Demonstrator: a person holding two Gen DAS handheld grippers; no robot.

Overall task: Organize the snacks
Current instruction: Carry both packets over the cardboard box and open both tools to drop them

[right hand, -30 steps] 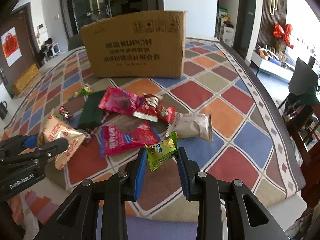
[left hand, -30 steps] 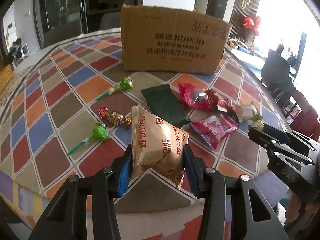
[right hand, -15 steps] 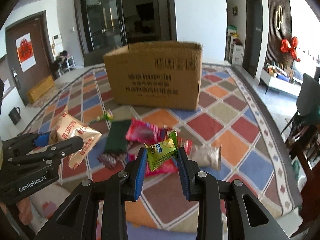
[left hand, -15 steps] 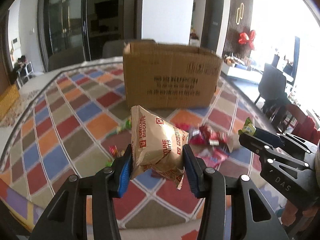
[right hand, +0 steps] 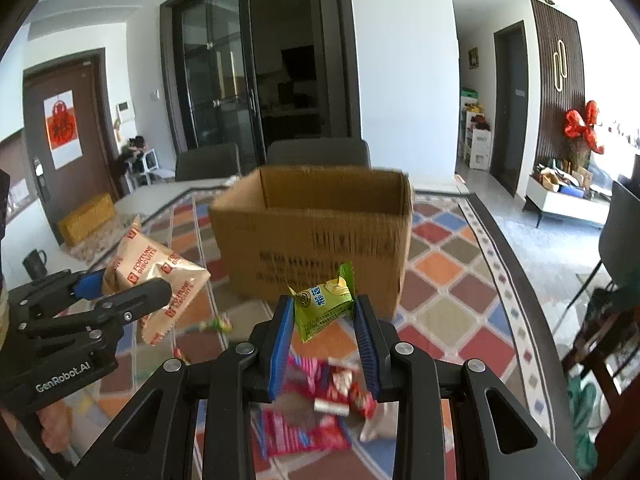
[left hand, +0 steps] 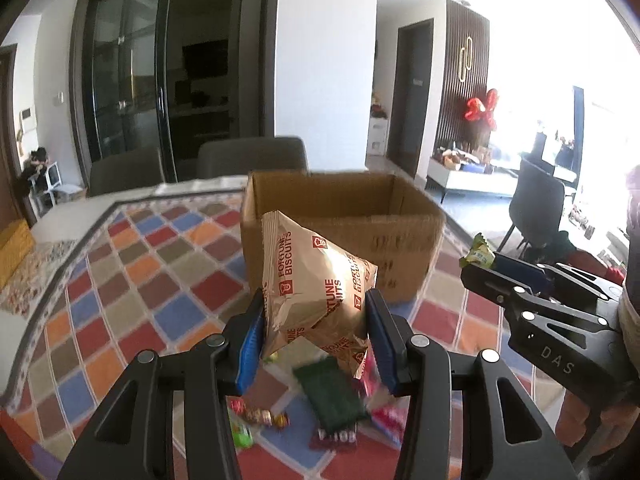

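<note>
My left gripper (left hand: 316,320) is shut on a tan Fortune Biscuits bag (left hand: 316,284), held in the air in front of the open cardboard box (left hand: 344,216). In the right wrist view my right gripper (right hand: 324,316) is shut on a small green snack packet (right hand: 324,304), also raised before the box (right hand: 320,232). The right gripper with its green packet (left hand: 478,254) shows at the right of the left wrist view. At the left of the right wrist view the left gripper (right hand: 124,292) holds the biscuit bag (right hand: 156,276). The box opening faces up.
Below the grippers, loose snacks lie on the chequered tablecloth (left hand: 132,292): a dark green packet (left hand: 332,396), red packets (right hand: 304,428), wrapped candies (left hand: 260,416) and a lollipop (left hand: 242,436). Grey chairs (left hand: 252,156) stand behind the table. A person's hand (left hand: 576,428) holds the right gripper.
Both grippers have risen from the table with their snacks and tilted up. The box now shows its open top, and the loose snacks have dropped to the bottom of both views.
</note>
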